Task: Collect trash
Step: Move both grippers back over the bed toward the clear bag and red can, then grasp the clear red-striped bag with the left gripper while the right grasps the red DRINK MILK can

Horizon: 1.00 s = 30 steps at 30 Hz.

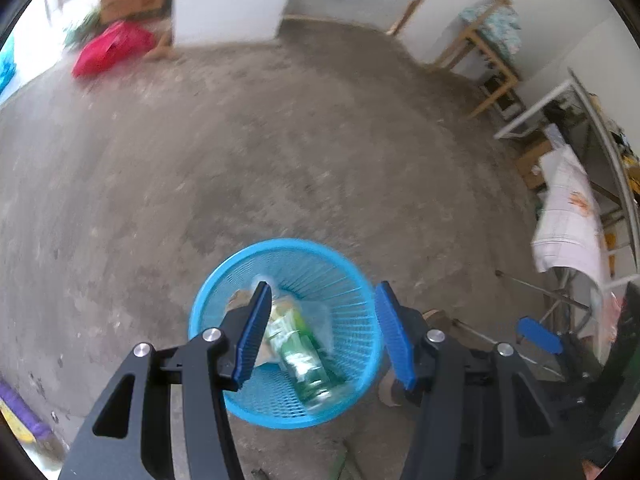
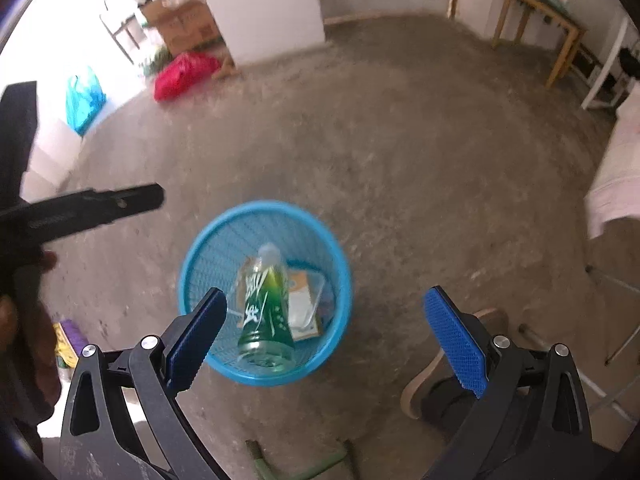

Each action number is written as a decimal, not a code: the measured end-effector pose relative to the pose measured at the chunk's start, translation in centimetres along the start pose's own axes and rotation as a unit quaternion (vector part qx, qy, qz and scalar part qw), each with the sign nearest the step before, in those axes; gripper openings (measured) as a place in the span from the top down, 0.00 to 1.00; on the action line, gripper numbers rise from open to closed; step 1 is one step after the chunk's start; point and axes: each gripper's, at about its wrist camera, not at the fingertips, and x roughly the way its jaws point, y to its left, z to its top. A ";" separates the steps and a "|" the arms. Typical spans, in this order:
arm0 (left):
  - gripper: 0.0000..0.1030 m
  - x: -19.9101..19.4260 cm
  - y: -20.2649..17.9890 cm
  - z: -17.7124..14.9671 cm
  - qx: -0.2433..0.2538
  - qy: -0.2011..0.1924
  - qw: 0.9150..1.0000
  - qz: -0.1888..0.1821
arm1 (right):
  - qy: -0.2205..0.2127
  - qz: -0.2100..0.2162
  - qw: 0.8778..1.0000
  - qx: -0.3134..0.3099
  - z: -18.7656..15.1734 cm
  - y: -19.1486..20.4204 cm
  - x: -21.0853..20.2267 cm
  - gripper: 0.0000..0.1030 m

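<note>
Blue round plastic mesh basket point(image 1: 360, 312) sits low in the frame, holding a green plastic bottle point(image 2: 264, 312). Left gripper point(image 1: 322, 332) and right gripper point(image 2: 326, 340) fingers are spread wide, holding nothing.

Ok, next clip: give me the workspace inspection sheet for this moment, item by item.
Surface: bare grey concrete floor, dusty.
Job's things: round blue plastic mesh waste basket standing upright on the floor; green clear plastic bottle inside it, with flat packaging beside it.
Clutter: red bag, cardboard boxes, blue bag far left.
Grippers: left gripper and right gripper both open, empty, above the basket.
Cables: nothing seen.
Surroundings: wooden table, white wall, a shoe near the basket.
</note>
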 end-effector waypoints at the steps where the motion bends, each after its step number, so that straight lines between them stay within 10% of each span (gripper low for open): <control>1: 0.50 -0.5 -1.0 0.3 0.011 -0.006 1.000 -0.002 | -0.002 -0.004 1.000 -0.005 0.1 -0.4 -0.9 0.08; 10: 0.46 -4.1 -19.3 3.6 0.164 -0.044 0.982 -0.082 | -0.081 -0.079 0.993 0.027 -0.7 -12.2 -15.0 0.08; 24: 0.38 0.6 -56.0 -5.7 0.400 0.030 0.876 -0.267 | -0.098 -0.231 0.921 0.298 -19.8 -36.6 -27.6 0.08; 30: 0.32 7.1 -66.0 -10.8 0.441 0.085 0.849 -0.277 | -0.072 -0.258 0.883 0.386 -27.4 -42.7 -28.2 0.08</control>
